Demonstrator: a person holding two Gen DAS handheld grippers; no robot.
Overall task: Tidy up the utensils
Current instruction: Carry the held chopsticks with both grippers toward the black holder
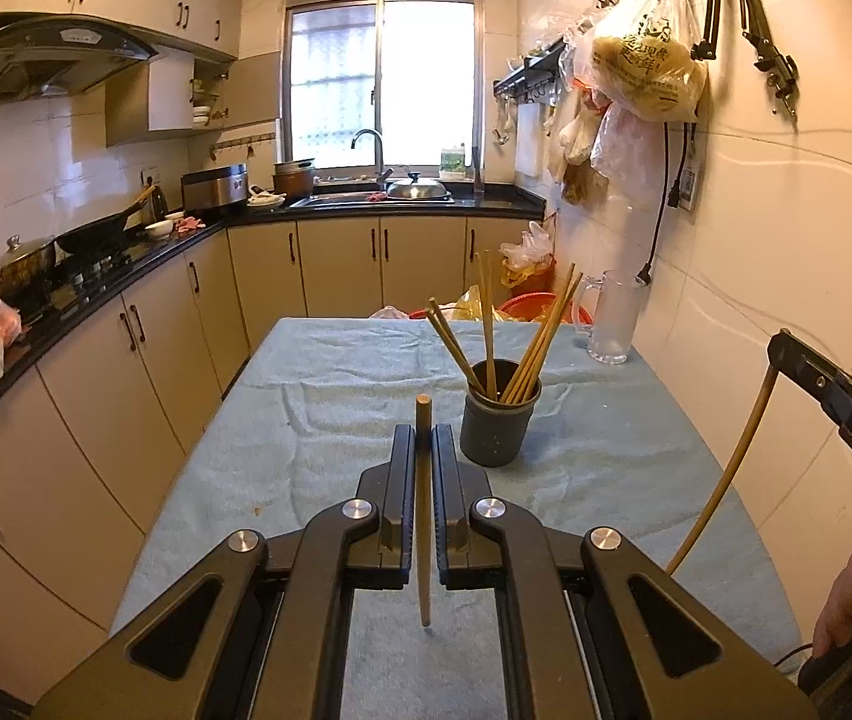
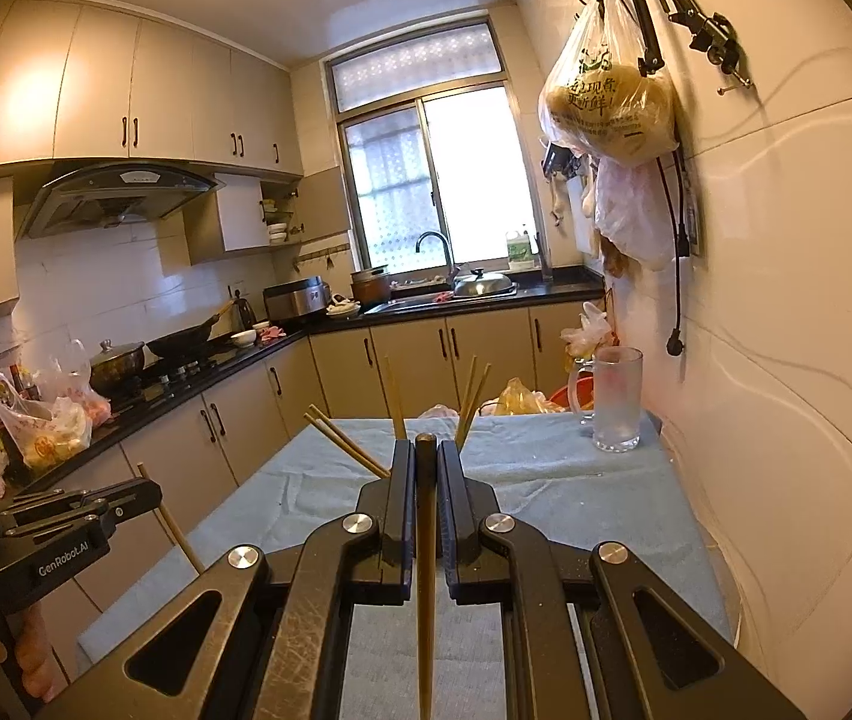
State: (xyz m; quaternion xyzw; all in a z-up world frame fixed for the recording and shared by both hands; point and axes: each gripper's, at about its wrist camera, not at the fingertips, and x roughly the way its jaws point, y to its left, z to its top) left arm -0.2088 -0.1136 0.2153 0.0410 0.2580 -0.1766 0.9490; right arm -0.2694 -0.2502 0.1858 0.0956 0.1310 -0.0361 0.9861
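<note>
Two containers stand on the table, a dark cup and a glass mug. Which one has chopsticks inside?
The dark cup, near the left gripper: several chopsticks lean in it. The glass mug by the wall holds none.

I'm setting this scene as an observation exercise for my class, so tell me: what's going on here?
A person is sorting chopsticks on a table covered with a blue towel. Each hand holds a gripping tool, and each is shut on one chopstick: the left tool grips one chopstick, the right tool another chopstick. A dark cup on the towel already holds several chopsticks. A glass mug stands near the wall.
</note>
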